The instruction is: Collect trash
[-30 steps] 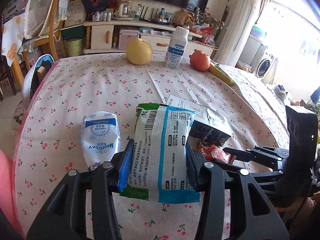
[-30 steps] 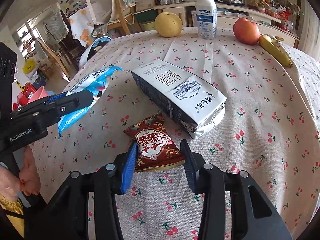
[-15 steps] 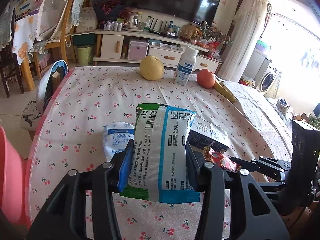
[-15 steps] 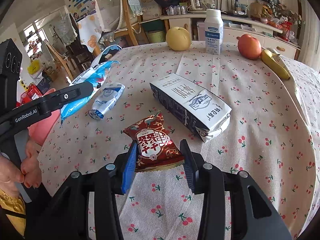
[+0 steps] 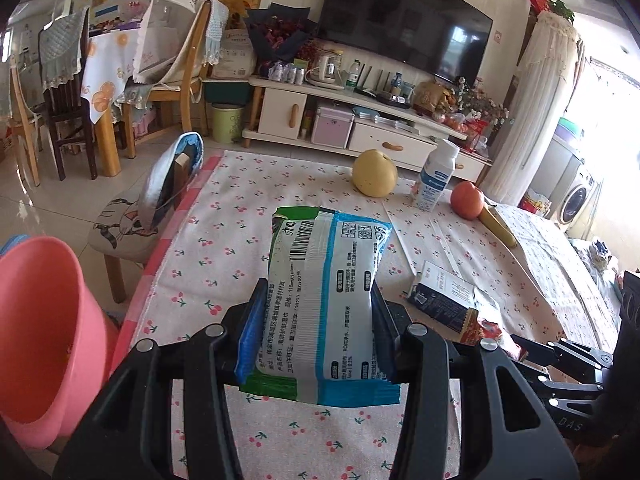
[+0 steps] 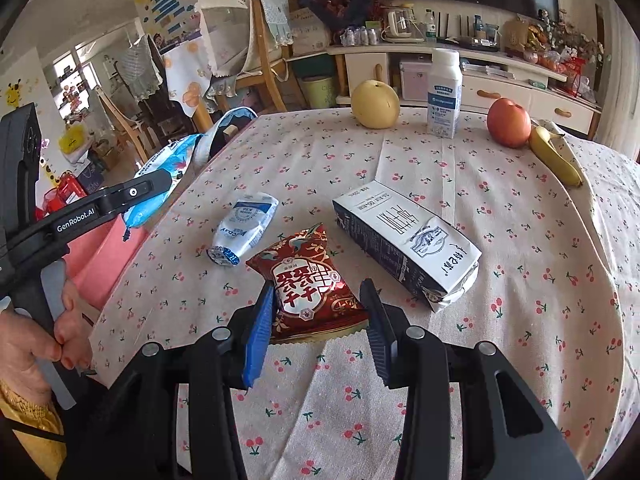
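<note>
— Blue-and-white plastic first: where is that wet-wipe pack [image 5: 326, 304]?
— Clamped between the pads of the left gripper [image 5: 318, 336], lifted clear of the cherry-print worktop [image 5: 224, 256]. A pink bucket [image 5: 38, 332] sits at about nine o'clock from it, off the worktop's edge.
— And the red snack packet [image 6: 310, 290]?
— Pinched in the right gripper [image 6: 318, 330], both pads pressing its sides. Whether its far end touches the cloth I cannot tell.
— What lies around the packet?
— A small white-and-blue pouch [image 6: 244, 232] at ten o'clock, flat on the cloth; a dark-blue-and-white carton [image 6: 408, 244] lying on its side at two o'clock, just beside the packet.
— Farther out?
— At the far edge, toward twelve o'clock, a yellow pear [image 6: 375, 104], an upright white bottle [image 6: 444, 94], a red apple [image 6: 509, 122] and a banana [image 6: 554, 156] touching the apple.
— Any person?
— A hand [image 6: 38, 344] at the left rim, wrapped round the left gripper's handle.
</note>
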`<state>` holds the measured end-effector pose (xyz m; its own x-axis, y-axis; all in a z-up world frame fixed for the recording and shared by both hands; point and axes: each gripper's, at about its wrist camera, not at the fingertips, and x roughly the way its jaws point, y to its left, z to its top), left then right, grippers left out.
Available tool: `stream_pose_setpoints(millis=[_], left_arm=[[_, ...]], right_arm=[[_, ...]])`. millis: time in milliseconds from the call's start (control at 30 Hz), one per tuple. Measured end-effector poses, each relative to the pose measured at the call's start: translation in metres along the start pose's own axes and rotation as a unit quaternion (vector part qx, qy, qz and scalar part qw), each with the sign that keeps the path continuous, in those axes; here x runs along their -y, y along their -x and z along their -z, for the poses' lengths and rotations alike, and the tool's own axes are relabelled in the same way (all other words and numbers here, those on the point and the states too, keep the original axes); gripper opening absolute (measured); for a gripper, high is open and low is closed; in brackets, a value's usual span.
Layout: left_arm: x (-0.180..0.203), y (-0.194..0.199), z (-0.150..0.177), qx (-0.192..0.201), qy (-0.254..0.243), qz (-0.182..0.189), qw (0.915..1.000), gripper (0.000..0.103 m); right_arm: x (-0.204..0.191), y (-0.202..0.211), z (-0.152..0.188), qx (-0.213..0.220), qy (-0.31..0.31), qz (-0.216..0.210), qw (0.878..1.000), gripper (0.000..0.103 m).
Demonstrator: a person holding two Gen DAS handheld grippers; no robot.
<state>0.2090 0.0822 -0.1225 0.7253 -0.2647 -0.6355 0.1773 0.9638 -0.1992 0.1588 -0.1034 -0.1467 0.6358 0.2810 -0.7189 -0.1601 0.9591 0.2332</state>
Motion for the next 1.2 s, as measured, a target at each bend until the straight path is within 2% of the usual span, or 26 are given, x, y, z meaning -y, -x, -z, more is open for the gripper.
stream_pose_setpoints(millis=[300,667,967,1200], left_arm=[[-0.034,0.010,-0.009,0.019,0.051,-0.039,0.9978,0.048],[-0.067,0.021,-0.015,0.036,0.084,-0.091,0.9917,0.048],[-0.108,0.036,-0.019,0.062,0.140,-0.137,0.9786,0.048],[-0.151,0.051,-0.020,0.078,0.194,-0.183,0.9605,0.048]], right_arm=[[-0.026,-0.006,-0.012,0.002,0.016,-0.016,1.000,0.044],[-0.091,-0.026,-0.032,0.002,0.069,-0.047,0.996,0.044],[-0.150,-0.042,-0.053,0.004,0.108,-0.077,0.991,0.044],[-0.196,-0.061,-0.066,0.000,0.140,-0.100,0.985,0.044]])
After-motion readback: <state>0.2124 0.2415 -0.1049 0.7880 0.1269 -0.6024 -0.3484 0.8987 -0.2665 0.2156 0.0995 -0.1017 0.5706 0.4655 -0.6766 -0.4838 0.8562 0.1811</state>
